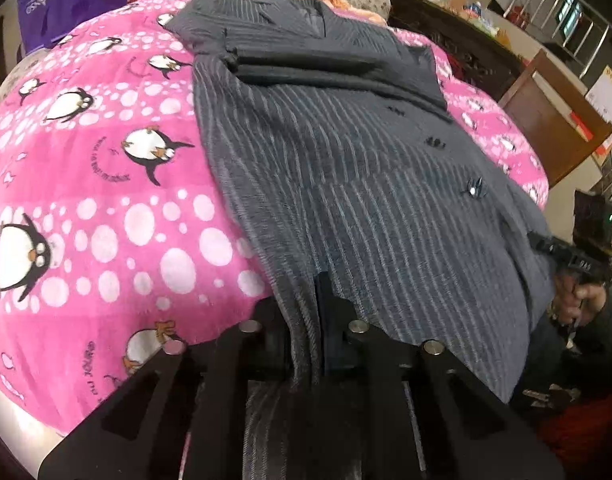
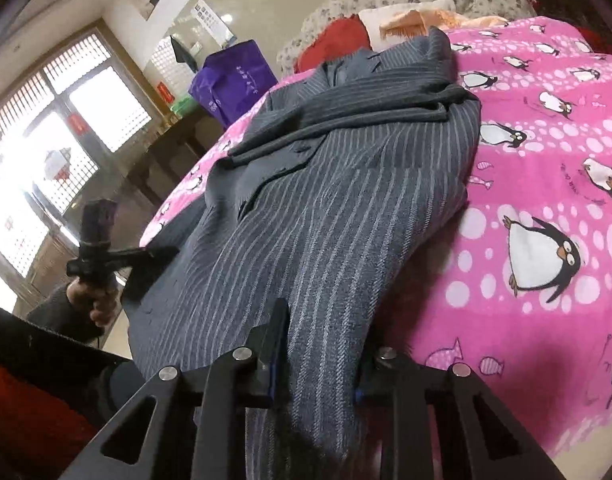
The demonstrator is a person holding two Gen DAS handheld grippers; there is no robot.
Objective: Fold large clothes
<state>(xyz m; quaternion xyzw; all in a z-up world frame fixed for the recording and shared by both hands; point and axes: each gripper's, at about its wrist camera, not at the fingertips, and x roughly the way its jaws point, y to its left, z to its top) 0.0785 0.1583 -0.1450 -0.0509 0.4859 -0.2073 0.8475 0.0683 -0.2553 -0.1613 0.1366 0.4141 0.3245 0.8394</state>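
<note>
A grey pinstriped suit jacket (image 1: 330, 152) lies on a pink penguin blanket (image 1: 90, 200), collar at the far end, a sleeve folded across its chest. My left gripper (image 1: 310, 332) is shut on the jacket's near hem at its left corner, with cloth bunched between the jaws. In the right wrist view the same jacket (image 2: 330, 208) runs away from me, and my right gripper (image 2: 322, 344) is shut on the hem at the other corner. The right gripper also shows at the far right of the left wrist view (image 1: 562, 252). The left gripper shows at the left of the right wrist view (image 2: 154, 254).
The pink blanket (image 2: 546, 168) covers a bed. A purple bag (image 2: 230, 80), red cloth (image 2: 338, 36) and an orange cloth (image 2: 418, 20) lie at the bed's far end. A dark wooden cabinet (image 1: 466, 52) and a wooden board (image 1: 554, 116) stand beside the bed.
</note>
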